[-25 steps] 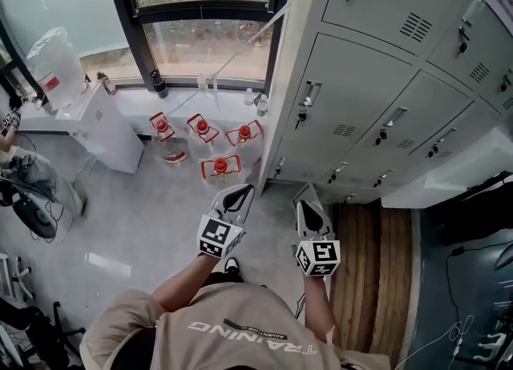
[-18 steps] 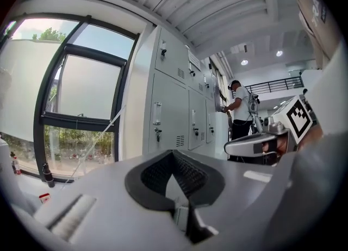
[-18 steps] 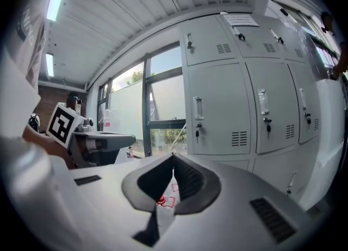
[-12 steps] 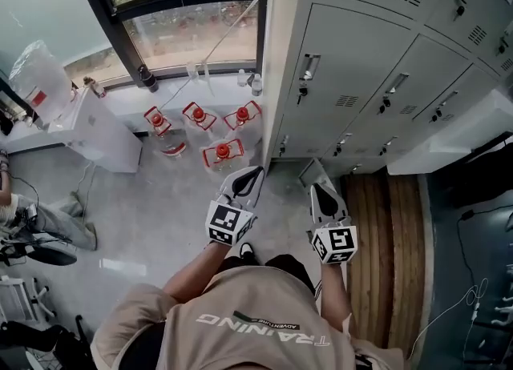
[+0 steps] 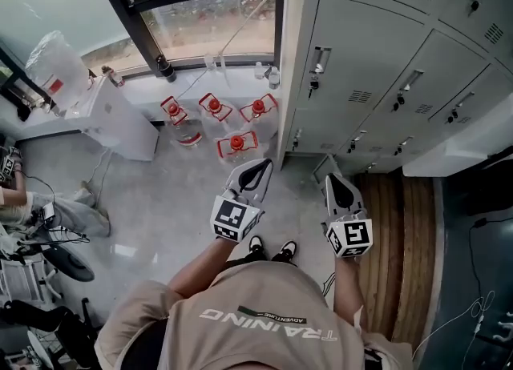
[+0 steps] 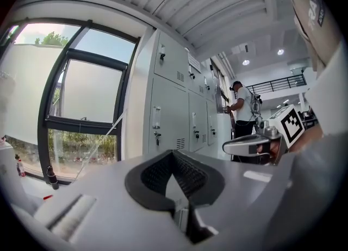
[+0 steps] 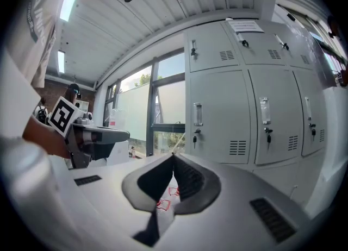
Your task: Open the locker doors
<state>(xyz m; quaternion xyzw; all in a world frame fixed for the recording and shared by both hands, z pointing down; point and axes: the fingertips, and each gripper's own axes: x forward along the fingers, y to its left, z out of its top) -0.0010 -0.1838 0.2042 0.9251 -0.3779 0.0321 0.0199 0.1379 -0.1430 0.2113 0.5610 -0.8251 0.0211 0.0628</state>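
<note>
Jugs (image 5: pixel 215 107) with red caps stand on the floor at your left, below the window. Your left gripper (image 5: pixel 258 165) and right gripper (image 5: pixel 332 178) both have jaws closed on nothing. Locker doors (image 5: pixel 377 80) stand at right, ahead of both grippers, untouched.

A dark-framed window (image 5: pixel 207 36) fills the far wall, and a thin cord (image 5: pixel 232 36) slants across its glass. On the sill (image 5: pixel 208 82) stands a dark bottle (image 5: pixel 165 67), with small clear bottles (image 5: pixel 268 77) further along. Below it, four clear water jugs (image 5: pixel 236 144) with red caps and handles sit close together on the grey tiled floor (image 5: pixel 152 200). To their left a white cabinet (image 5: pixel 120 124) carries a large clear bottle (image 5: pixel 56 60). A seated person's leg (image 5: pixel 68 212) shows at the left edge. Wooden slats (image 5: pixel 401 240) run along the right side, with a thin cable (image 5: pixel 473 316) beyond them. In the left gripper view a person in a white shirt (image 6: pixel 243 108) stands far off.
</note>
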